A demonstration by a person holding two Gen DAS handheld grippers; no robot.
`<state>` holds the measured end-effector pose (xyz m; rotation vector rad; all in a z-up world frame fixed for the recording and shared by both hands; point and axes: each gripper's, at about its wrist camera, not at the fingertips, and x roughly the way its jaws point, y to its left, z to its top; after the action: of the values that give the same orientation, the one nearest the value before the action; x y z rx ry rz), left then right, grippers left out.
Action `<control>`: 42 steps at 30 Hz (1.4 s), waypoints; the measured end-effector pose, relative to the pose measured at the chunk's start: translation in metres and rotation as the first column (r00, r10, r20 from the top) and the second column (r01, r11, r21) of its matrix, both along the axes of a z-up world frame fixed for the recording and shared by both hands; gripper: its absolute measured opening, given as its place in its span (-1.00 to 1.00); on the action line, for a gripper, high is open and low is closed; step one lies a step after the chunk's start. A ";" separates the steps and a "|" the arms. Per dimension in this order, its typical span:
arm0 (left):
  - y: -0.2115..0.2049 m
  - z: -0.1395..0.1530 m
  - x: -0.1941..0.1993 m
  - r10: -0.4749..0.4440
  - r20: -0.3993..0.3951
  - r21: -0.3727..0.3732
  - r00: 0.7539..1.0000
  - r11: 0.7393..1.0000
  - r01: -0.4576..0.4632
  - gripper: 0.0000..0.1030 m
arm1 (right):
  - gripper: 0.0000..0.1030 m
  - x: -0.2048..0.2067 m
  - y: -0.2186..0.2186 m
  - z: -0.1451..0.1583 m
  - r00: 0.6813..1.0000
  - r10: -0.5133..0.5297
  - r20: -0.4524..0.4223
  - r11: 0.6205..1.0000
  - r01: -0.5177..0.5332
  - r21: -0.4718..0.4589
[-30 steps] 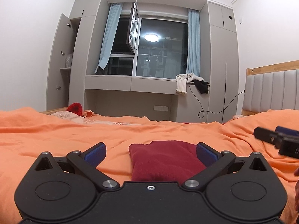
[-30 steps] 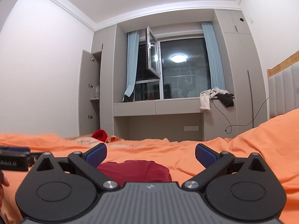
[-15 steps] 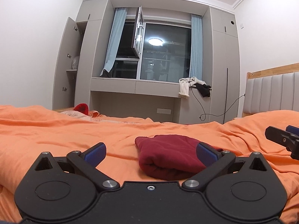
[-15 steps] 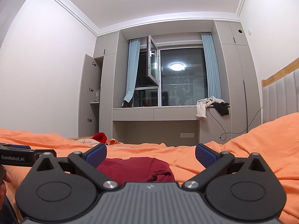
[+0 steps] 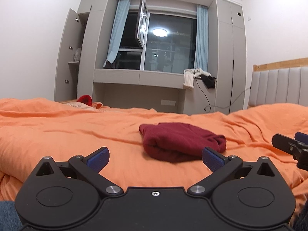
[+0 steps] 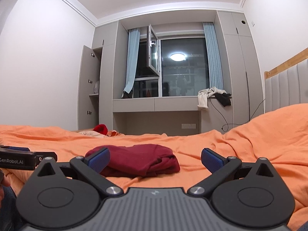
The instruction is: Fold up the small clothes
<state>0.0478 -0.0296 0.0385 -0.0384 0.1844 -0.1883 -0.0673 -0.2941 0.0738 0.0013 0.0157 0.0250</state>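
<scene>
Garment [image 5: 179, 140]: dark red, already in a compact folded bundle, lying on the orange bed cover [image 5: 77, 134] about mid-bed, nothing on top of it. Looks like soft knit, light, limp; will sag and unfold if lifted by one layer. Rolled edge faces the cameras, loose bunched corner on its right end. Best hold, I'd guess: pinch through all layers at the thick folded edge, one side each, or slide under and lift flat.

Left tool [image 5: 155, 158]: fingers spread wide, holding nothing, just short of the bundle, which sits ahead and slightly right of centre. Right tool [image 6: 155, 158]: also spread, empty; bundle ahead and left, behind its left pad in that view. Neither touches cloth.

Fold looks done or nearly so. Other clothes: red item [image 5: 84, 99] at far bed edge, well apart.
</scene>
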 end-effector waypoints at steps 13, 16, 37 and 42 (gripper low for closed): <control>-0.003 -0.006 -0.006 0.006 -0.034 0.022 0.999 1.000 -0.005 0.99 | 1.00 0.002 0.002 -0.010 0.999 -0.013 -0.053 1.000 0.013 -0.003; -0.003 -0.007 -0.006 0.007 -0.037 0.023 0.999 1.000 -0.007 0.99 | 1.00 0.004 0.000 -0.010 0.998 -0.015 -0.060 1.000 0.015 0.001; -0.004 -0.006 -0.004 0.008 -0.040 0.027 0.999 1.000 -0.007 0.99 | 1.00 0.004 -0.001 -0.009 0.997 -0.016 -0.070 1.000 0.016 -0.006; -0.004 -0.006 -0.004 0.008 -0.040 0.027 0.999 1.000 -0.007 0.99 | 1.00 0.003 -0.001 -0.009 0.997 -0.016 -0.070 1.000 0.016 -0.006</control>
<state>0.0433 -0.0340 0.0328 -0.0163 0.2266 -0.1776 -0.0639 -0.2948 0.0648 -0.0031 0.0857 0.0091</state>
